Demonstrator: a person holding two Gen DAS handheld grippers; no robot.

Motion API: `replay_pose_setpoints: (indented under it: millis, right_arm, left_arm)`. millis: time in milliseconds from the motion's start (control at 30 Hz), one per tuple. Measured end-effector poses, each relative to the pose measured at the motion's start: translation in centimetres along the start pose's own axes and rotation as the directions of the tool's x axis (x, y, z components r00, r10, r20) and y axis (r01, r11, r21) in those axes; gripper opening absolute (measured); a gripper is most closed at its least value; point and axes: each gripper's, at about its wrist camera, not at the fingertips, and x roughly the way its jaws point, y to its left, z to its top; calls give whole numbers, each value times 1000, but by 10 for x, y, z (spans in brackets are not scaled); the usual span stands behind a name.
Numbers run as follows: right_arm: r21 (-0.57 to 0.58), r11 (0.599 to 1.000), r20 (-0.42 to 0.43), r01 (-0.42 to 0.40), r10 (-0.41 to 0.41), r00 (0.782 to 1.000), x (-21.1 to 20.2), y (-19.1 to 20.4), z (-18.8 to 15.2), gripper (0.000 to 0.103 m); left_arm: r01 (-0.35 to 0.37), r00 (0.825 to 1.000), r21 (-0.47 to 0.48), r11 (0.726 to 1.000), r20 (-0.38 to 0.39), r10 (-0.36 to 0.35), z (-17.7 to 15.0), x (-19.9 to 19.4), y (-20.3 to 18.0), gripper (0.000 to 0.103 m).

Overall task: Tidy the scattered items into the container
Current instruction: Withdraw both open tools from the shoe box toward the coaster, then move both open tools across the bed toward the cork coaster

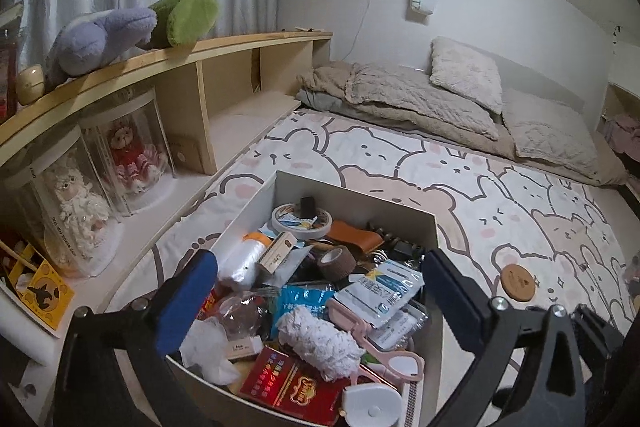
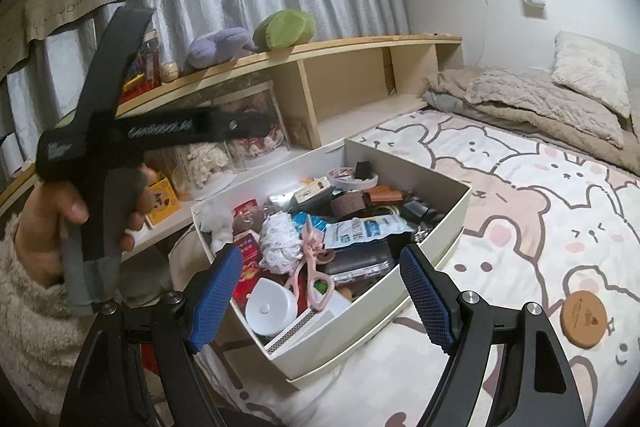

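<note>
One round cork coaster point(image 2: 585, 319) remains on the bed; both tongs, left point(image 1: 320, 291) and right point(image 2: 320, 287), gape empty (approach flat, pinch its edge) toward the cream rectangular box point(image 2: 384, 327).

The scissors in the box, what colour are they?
Pink scissors, clearest in the right wrist view.

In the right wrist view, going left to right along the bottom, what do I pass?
Hand on the left gripper's handle → white round case → pink scissors → box wall → cork coaster.
</note>
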Motion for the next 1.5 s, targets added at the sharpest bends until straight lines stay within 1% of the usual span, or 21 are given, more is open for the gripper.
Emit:
replay_pose_setpoints:
  millis: [233, 300, 433, 567, 600, 633, 667, 700, 800, 1067, 1200, 1367, 1500]
  right_arm:
    - [-5, 1000, 10, 25, -25, 1000, -12, -6, 4, 81]
    - [-6, 999, 15, 36, -36, 999, -15, -9, 6, 81]
    - [-9, 999, 22, 49, -49, 999, -20, -12, 7, 81]
    - [-15, 998, 22, 66, -66, 998, -24, -15, 6, 81]
    - [-17, 997, 24, 72, -72, 997, -25, -15, 6, 85]
    - [-18, 997, 25, 80, -79, 997, -26, -16, 6, 96]
    - [-18, 996, 28, 85, -84, 996, -27, -16, 6, 101]
    - [-18, 996, 33, 90, -89, 995, -29, -17, 6, 103]
    - [-10, 993, 34, 115, -114, 993, -32, -20, 6, 103]
    - [5, 990, 62, 140, -141, 988, -40, -25, 4, 103]
    - [1, 987, 71, 162, -162, 984, -43, -26, 4, 103]
    - [1, 984, 74, 178, -178, 981, -46, -29, 3, 103]
    - [3, 984, 75, 181, -180, 981, -47, -31, 4, 103]
  left_arm:
    - [9, 1000, -42, 999, 26, -8, -10, -15, -2, 103]
    - [12, 999, -38, 999, 33, -11, -13, -20, -4, 103]
    - [41, 999, -44, 998, 33, -39, -20, -27, -8, 103]
    - [31, 999, -28, 999, 46, -30, -28, -35, -13, 103]
    - [31, 998, -28, 999, 48, -30, -30, -37, -13, 103]
    - [30, 998, -28, 999, 51, -29, -31, -39, -13, 103]
    - [27, 998, -26, 999, 55, -25, -33, -41, -14, 103]
    - [23, 998, -22, 999, 58, -22, -35, -42, -15, 103]
    - [18, 998, -11, 1000, 62, -17, -39, -46, -17, 103]
    - [-21, 997, 12, 1000, 80, 20, -50, -56, -23, 103]
    - [-36, 997, 26, 999, 71, 34, -53, -58, -26, 103]
    - [-34, 997, 31, 999, 75, 31, -57, -62, -30, 103]
    - [-46, 996, 45, 998, 83, 43, -58, -64, -34, 103]
